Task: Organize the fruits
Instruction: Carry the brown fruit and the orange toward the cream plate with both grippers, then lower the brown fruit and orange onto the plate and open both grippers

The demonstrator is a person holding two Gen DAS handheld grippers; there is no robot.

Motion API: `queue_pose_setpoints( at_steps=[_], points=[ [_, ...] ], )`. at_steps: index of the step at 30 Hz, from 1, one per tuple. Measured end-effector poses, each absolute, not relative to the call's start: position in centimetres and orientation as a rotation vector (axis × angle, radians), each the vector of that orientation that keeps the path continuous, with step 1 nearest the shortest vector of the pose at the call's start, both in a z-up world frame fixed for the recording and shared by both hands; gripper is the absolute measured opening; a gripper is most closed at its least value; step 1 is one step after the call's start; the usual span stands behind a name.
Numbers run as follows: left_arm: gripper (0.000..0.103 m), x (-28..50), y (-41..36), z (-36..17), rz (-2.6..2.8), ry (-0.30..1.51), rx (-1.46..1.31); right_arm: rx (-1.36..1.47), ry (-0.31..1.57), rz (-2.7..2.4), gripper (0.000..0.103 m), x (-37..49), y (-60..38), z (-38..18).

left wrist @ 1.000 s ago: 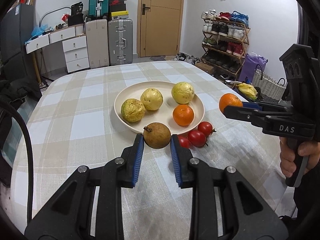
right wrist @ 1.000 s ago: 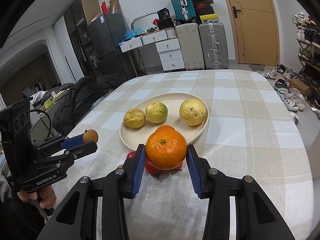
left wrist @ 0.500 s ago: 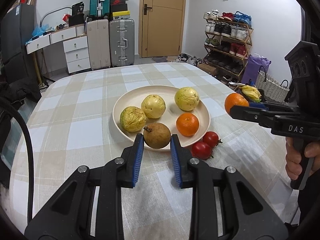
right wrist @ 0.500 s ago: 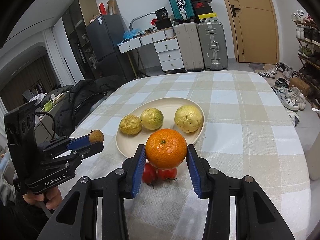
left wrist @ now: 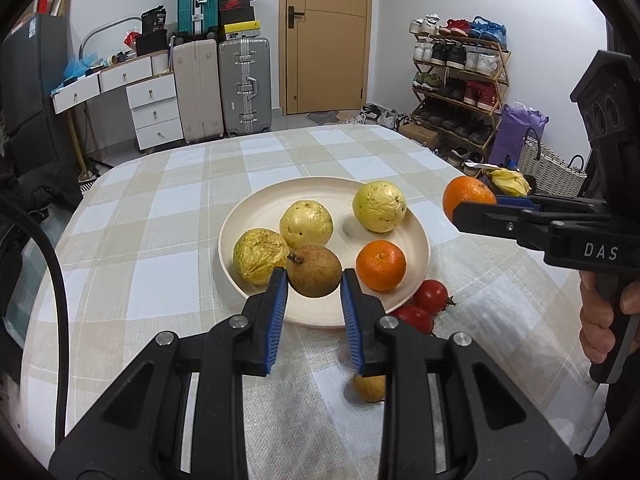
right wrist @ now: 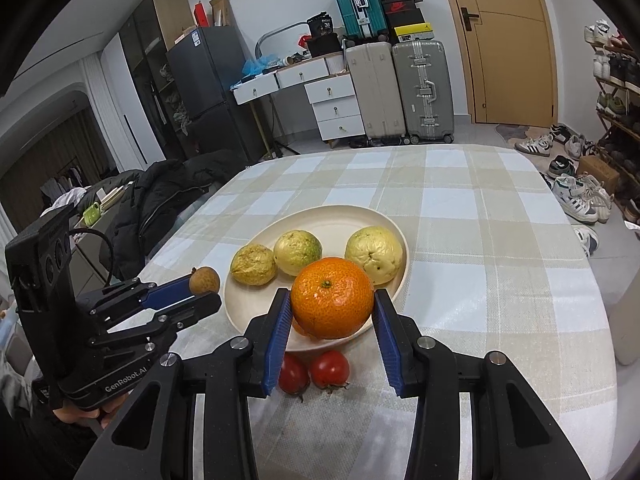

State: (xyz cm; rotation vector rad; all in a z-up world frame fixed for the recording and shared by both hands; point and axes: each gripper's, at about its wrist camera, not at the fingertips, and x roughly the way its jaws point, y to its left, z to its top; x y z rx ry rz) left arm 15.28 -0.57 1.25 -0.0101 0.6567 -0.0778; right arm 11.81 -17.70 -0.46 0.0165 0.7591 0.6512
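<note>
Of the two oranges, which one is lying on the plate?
The smaller orange at the plate's near-right edge lies there, free. The other orange is held in the right hand-held gripper, in the air.

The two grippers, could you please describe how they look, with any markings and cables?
Both are black plastic tools with pistol handles, silver pivot bolts and ribbed blue pads. The left gripper reads "GenRobot.AI" on its side, and a black cable loops beside it. The right gripper reads "DAS". Each carries a black block with round lenses.

Checked-cloth table [left wrist: 168, 216]: cream plate [left wrist: 256, 216], two tomatoes [right wrist: 312, 370] beside rim, yellowish fruit [left wrist: 368, 388] nearer.
</note>
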Motion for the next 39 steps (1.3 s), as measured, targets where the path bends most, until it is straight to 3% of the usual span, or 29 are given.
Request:
queue_pose_setpoints(
  at_steps=[39],
  points=[
    [0.024, 20.9, -0.7, -2.0, -0.073, 0.731, 0.006, 0.091, 0.905, 0.590, 0.042, 17.5, -15.0, -4.5]
  ],
)
